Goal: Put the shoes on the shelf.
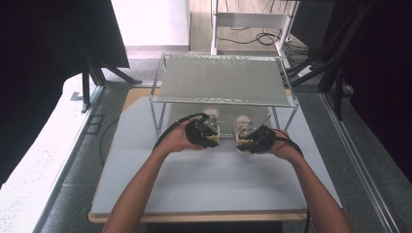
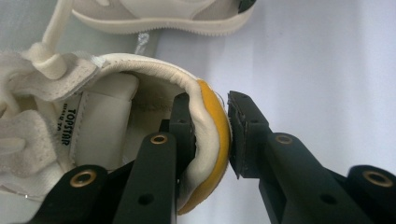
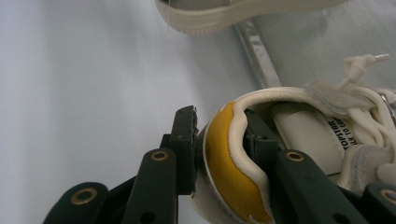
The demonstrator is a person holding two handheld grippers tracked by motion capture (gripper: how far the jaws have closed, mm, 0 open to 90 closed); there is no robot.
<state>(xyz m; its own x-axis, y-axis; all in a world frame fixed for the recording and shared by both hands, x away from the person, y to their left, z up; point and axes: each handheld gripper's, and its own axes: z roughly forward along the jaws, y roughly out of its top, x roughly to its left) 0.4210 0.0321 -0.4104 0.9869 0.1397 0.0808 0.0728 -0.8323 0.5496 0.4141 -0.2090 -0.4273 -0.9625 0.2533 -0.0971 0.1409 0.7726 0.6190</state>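
Observation:
Each gripper holds one of a pair of white sneakers with a yellow heel patch. In the left gripper view, my left gripper (image 2: 210,109) is shut on the heel of the left sneaker (image 2: 93,116), one jaw inside the collar and one outside on the yellow patch. My right gripper (image 3: 217,123) grips the right sneaker (image 3: 308,126) the same way. In the high view, the left gripper (image 1: 210,137) and right gripper (image 1: 245,140) sit side by side on the table, with the sneakers' toes (image 1: 214,115) (image 1: 241,122) pointing under the rack.
A metal rack (image 1: 221,77) with a mesh top shelf stands at the far half of the grey table (image 1: 214,179); its front legs flank the shoes. One rack rail (image 3: 254,51) runs close to the right sneaker. Bare tabletop lies between the forearms.

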